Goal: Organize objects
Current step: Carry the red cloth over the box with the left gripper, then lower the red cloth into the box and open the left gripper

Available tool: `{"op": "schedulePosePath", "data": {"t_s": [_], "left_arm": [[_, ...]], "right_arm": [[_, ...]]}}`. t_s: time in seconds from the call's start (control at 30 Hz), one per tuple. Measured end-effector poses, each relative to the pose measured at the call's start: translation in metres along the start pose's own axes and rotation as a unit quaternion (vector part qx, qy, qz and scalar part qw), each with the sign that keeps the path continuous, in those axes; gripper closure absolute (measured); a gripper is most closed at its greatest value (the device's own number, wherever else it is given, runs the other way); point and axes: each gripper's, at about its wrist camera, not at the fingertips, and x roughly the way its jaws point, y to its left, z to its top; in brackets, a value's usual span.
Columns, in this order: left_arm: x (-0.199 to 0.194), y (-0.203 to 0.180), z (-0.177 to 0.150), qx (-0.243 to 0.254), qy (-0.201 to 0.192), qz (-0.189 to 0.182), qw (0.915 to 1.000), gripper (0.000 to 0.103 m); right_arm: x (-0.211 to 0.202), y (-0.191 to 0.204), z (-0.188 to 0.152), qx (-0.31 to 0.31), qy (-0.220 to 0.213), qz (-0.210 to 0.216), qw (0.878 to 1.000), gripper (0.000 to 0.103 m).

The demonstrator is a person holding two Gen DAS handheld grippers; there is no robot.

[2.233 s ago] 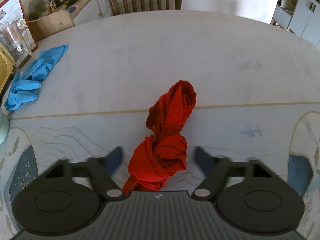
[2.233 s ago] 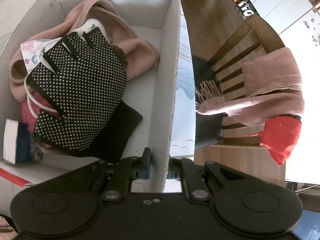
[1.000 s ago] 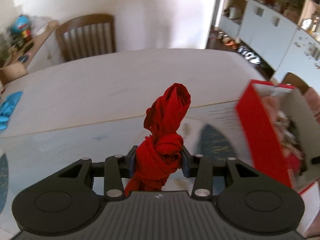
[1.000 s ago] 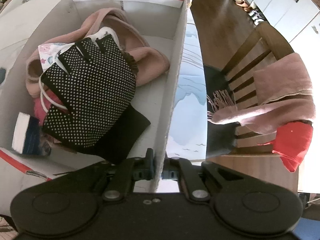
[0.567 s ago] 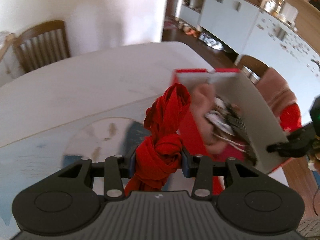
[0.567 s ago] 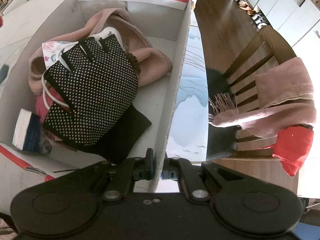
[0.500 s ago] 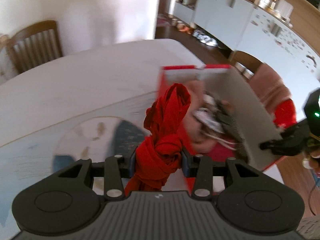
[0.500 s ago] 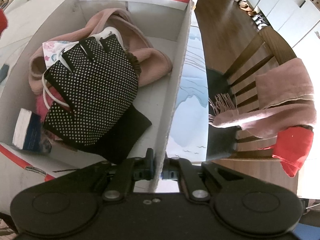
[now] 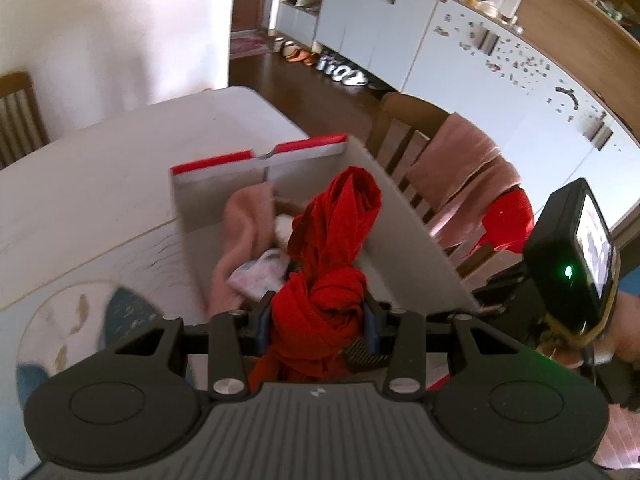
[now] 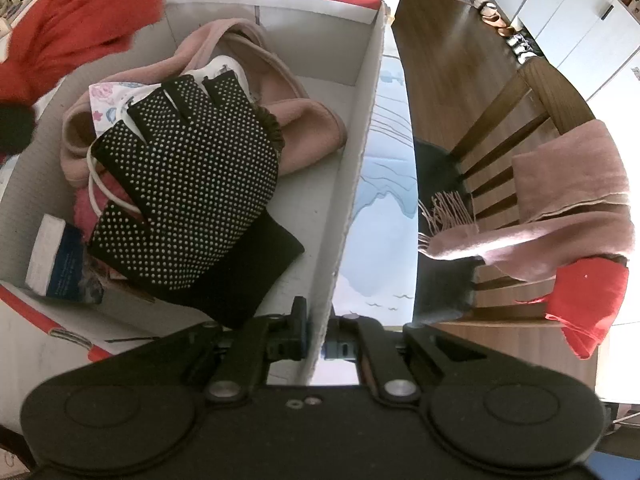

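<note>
The table [image 9: 100,184], white with a pale blue and gold drawing near its edge, carries everything. Beside its edge stands a wooden chair [image 10: 532,96] with a pink scarf [image 10: 572,200] and a second red fabric piece [image 10: 588,304] draped over its back.

On the table sits the cardboard box [image 9: 416,236], open-topped, white inside with red trim on its rim. The right gripper [image 10: 316,340] is clamped on the box's side wall near a corner, its 2 fingers pinching the thin cardboard with 1 inside and 1 outside.

Inside the box lies a pink cloth [image 10: 304,120] at the far end. On top of it rests a black dotted glove [image 10: 188,184], fingerless, with a white cord looped beside it. A floral-print item [image 10: 106,100] pokes out under the glove, and a small blue-and-white packet [image 10: 60,256] leans in the near left corner.

The left gripper [image 9: 318,320] holds the red cloth [image 9: 328,248], a twisted, knotted bundle squeezed between its 2 partly closed fingers. The bundle stands up over the box's open top, above the pink cloth; whether it touches anything inside is hard to tell from the blurred view. In the right wrist view the red cloth shows at the upper left, over the box's far corner.
</note>
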Motion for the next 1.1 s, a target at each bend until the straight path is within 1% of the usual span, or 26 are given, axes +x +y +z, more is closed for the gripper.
{"op": "schedulePosePath", "data": {"t_s": [0.13,0.27,0.43,0.53,0.63,0.73,0.9,0.97,1.0,1.03,1.07,1.1], "left_arm": [[0.013,-0.01,0.013,0.013,-0.007,-0.004,0.9999,0.062],[0.03,-0.013,0.021,0.016,0.001,-0.006,0.9999,0.062],[0.047,-0.022,0.027,0.033,0.004,-0.014,0.9993,0.062],[0.062,-0.021,0.025,0.033,0.03,-0.017,0.9989,0.062],[0.073,-0.022,0.018,0.04,0.047,-0.013,0.998,0.062],[0.079,-0.02,0.013,0.044,0.06,-0.008,0.9972,0.061],[0.085,-0.017,0.008,0.051,0.063,-0.004,0.9967,0.06],[0.085,-0.015,0.007,0.05,0.063,-0.006,0.9968,0.058],[0.084,-0.015,0.006,0.052,0.062,-0.008,0.9967,0.054],[0.083,-0.015,0.006,0.054,0.061,-0.009,0.9967,0.047],[0.082,-0.016,0.005,0.058,0.059,-0.008,0.9966,0.043],[0.08,-0.017,0.005,0.062,0.056,-0.004,0.9965,0.036]], "right_arm": [[0.0,-0.002,-0.001,0.002,-0.002,0.004,1.0,0.098],[-0.001,-0.003,-0.001,0.004,-0.004,0.007,1.0,0.098],[-0.001,-0.005,-0.001,0.007,-0.005,0.011,1.0,0.099],[-0.001,-0.006,-0.001,0.008,-0.005,0.013,1.0,0.099],[0.0,-0.005,-0.001,0.008,-0.006,0.012,1.0,0.099],[0.0,-0.005,-0.001,0.008,-0.005,0.013,1.0,0.099],[0.0,-0.005,-0.001,0.007,-0.004,0.014,1.0,0.099],[0.0,-0.006,-0.001,0.007,-0.004,0.014,1.0,0.099],[0.001,-0.006,-0.001,0.007,-0.003,0.014,1.0,0.099],[0.001,-0.005,-0.001,0.007,-0.003,0.014,1.0,0.099],[0.001,-0.005,-0.001,0.007,-0.003,0.013,1.0,0.099],[0.001,-0.005,-0.001,0.006,-0.003,0.013,1.0,0.099]]}}
